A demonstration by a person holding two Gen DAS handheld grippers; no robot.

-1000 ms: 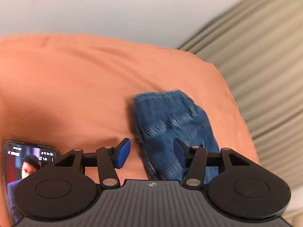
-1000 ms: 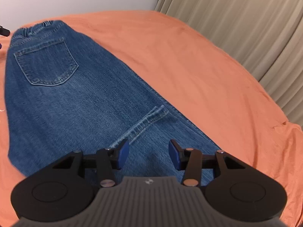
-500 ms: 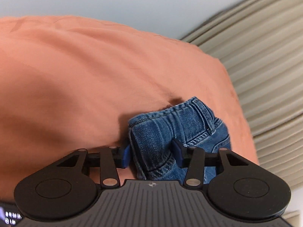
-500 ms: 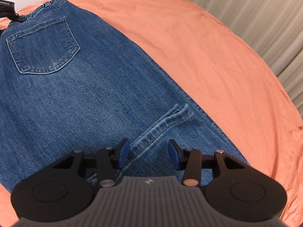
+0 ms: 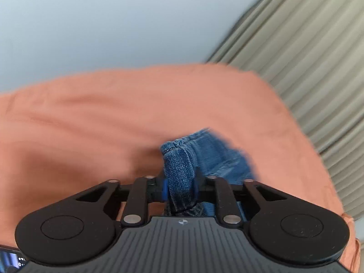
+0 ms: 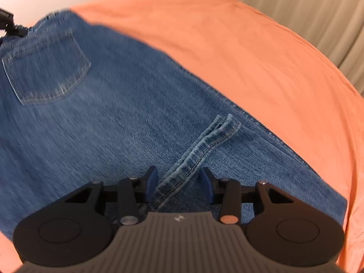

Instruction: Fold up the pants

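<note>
Blue denim pants lie on an orange bed sheet, back pocket at upper left and a leg hem folded onto the fabric. My right gripper is open, its jaws either side of that hem, low over the denim. My left gripper is shut on a bunched corner of the pants' waistband, lifted off the sheet. The left gripper also shows at the far upper left in the right wrist view.
Beige curtains hang to the right of the bed, and also show in the right wrist view. A pale wall is behind. A phone's lit screen edge shows at the lower left.
My left gripper closed on the waistband corner and lifted it, tilting up towards the wall. My right gripper moved forward so the leg hem now lies between its open jaws.
</note>
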